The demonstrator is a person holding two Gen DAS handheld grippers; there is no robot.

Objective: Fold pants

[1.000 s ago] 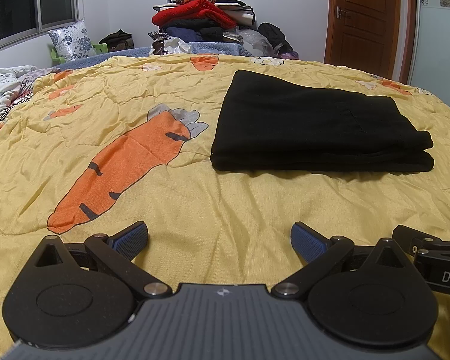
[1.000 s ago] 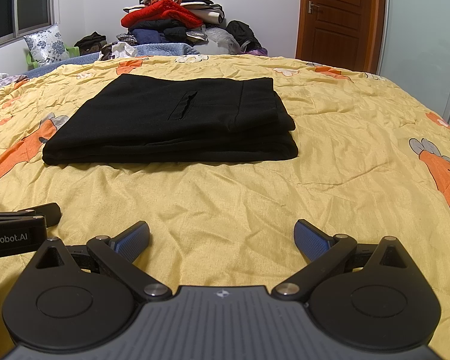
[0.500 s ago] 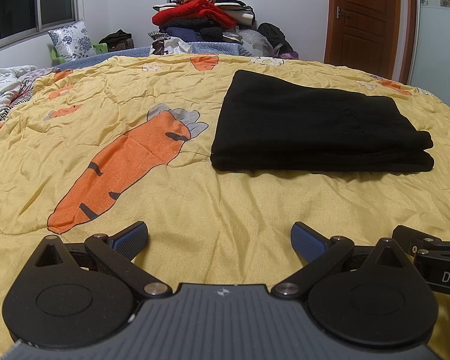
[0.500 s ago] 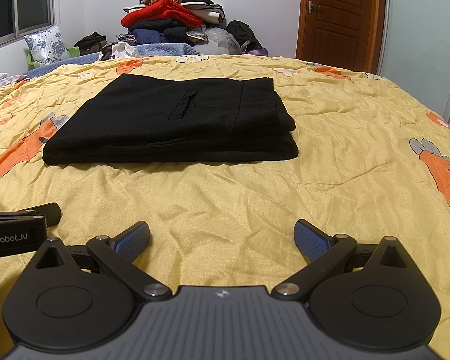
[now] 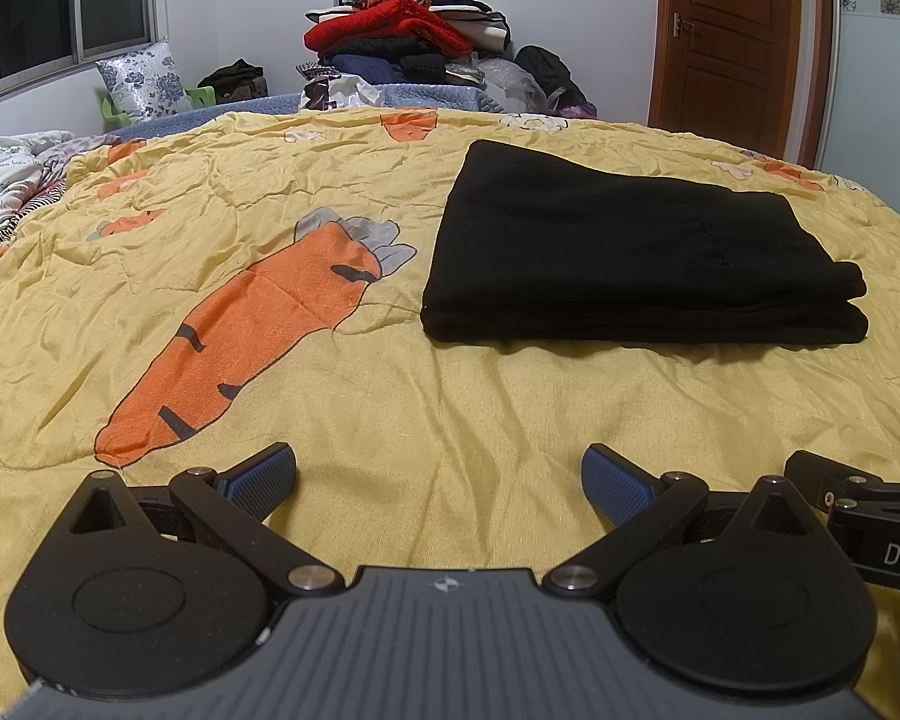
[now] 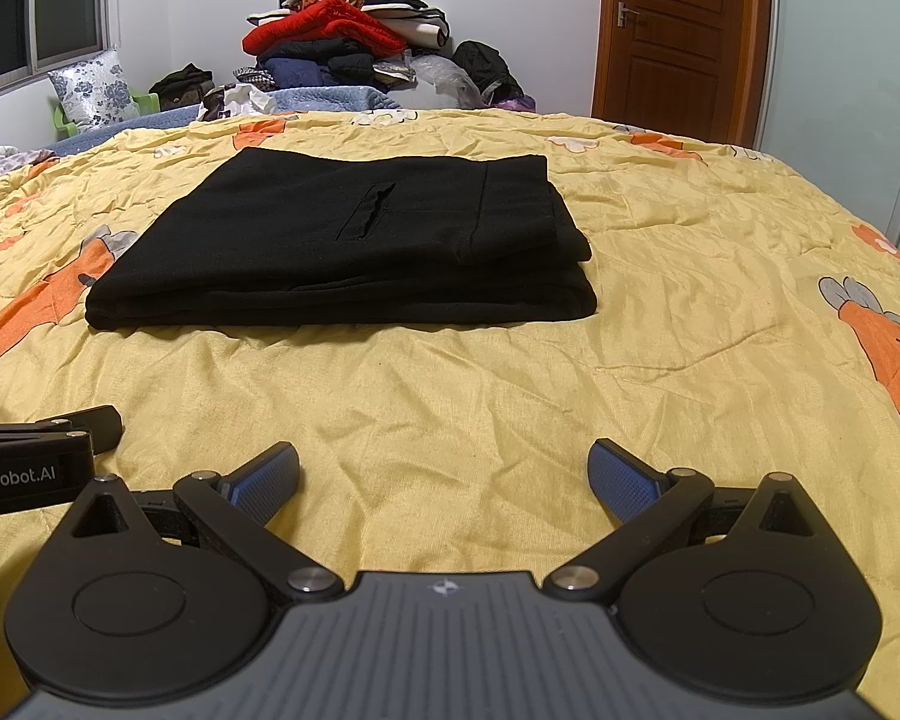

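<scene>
Black pants (image 5: 624, 258) folded into a flat rectangle on yellow carrot-print quilt (image 5: 390, 420), right of centre in left wrist view, centre-left in right wrist view (image 6: 354, 246); pocket slit facing up. Left gripper (image 5: 439, 477) at bottom of frame, spread wide, nothing btwn blue pads, low over bare quilt, well short of pants. Right gripper (image 6: 444, 477) same: released, empty, near edge of pants up-frame. Each gripper's tip visible at the other view's side edge. Clothes pile (image 5: 402, 30) top centre, wooden door (image 5: 738, 36) upper right, window (image 5: 72, 6) upper left.
</scene>
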